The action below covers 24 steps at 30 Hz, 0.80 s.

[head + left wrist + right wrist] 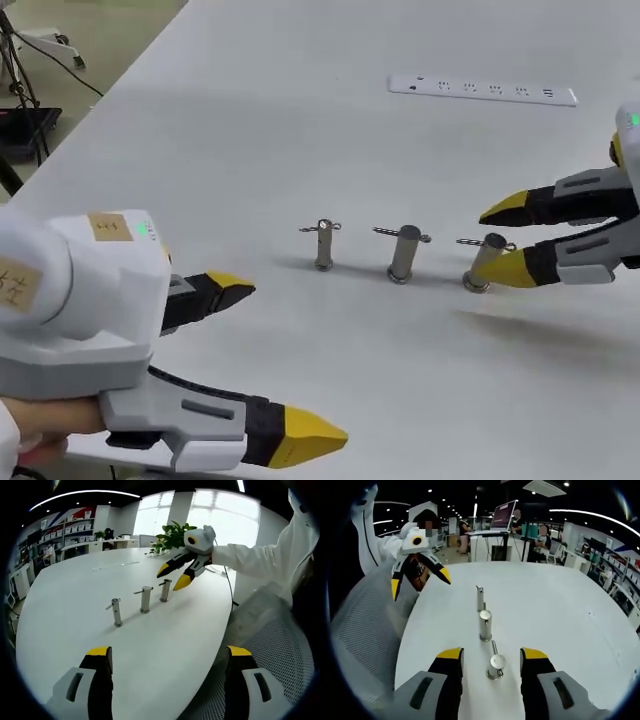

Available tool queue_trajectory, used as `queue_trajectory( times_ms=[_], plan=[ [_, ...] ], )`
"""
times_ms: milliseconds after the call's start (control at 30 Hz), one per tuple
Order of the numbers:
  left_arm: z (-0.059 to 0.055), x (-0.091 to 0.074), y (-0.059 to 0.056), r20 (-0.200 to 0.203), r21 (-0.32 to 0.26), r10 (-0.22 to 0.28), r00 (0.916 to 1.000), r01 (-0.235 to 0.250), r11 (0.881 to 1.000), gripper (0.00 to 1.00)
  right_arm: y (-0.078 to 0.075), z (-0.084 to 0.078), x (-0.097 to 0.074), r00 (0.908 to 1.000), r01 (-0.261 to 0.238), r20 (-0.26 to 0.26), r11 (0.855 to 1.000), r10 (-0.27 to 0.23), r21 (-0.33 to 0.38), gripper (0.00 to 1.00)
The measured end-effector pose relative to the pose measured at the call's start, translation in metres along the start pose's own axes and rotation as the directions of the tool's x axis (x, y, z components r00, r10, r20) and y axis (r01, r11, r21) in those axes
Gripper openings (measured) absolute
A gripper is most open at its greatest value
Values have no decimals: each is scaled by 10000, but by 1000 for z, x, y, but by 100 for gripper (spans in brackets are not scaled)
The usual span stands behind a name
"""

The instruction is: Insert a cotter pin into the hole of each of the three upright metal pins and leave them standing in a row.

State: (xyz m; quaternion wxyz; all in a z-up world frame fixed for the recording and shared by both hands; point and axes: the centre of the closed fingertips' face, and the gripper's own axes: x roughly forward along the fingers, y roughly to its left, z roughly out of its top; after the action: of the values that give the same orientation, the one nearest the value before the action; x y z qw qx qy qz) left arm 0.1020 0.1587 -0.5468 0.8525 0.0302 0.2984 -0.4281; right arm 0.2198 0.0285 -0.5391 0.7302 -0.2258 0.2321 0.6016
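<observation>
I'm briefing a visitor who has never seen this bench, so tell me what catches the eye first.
Three upright metal pins stand in a row on the white table, each with a cotter pin through its top. The right gripper, open, straddles the end pin on the right; the left gripper hangs open at lower left.

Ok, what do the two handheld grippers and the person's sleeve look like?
Both the left gripper and right gripper have white housings, grey-and-black tapered jaws with yellow tips, and a green light. The left carries tan paper labels. The sleeve is white.
</observation>
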Motion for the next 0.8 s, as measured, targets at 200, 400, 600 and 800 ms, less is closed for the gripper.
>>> queue_trajectory(
  times_ms=[200, 400, 600, 800],
  plan=[
    [9, -5, 9, 477, -264, 415, 9980, -403, 9988, 92, 10, 16, -17, 9956, 584, 690, 9962, -629, 646, 56],
    [18, -11, 12, 1024, -795, 566, 9931, -485, 9957, 93, 18, 14, -31, 9851, 1122, 1118, 9807, -1309, 1599, 72],
    [20, -19, 20, 1101, -1052, 951, 9894, -835, 9909, 94, 25, 0, -47, 9768, 1739, 813, 9557, -1980, 2373, 80],
    [15, -25, 21, 1011, -1533, 1126, 9885, -963, 9835, 95, 35, -9, -56, 9697, 2062, 630, 9288, -2362, 3079, 85]
  ],
)
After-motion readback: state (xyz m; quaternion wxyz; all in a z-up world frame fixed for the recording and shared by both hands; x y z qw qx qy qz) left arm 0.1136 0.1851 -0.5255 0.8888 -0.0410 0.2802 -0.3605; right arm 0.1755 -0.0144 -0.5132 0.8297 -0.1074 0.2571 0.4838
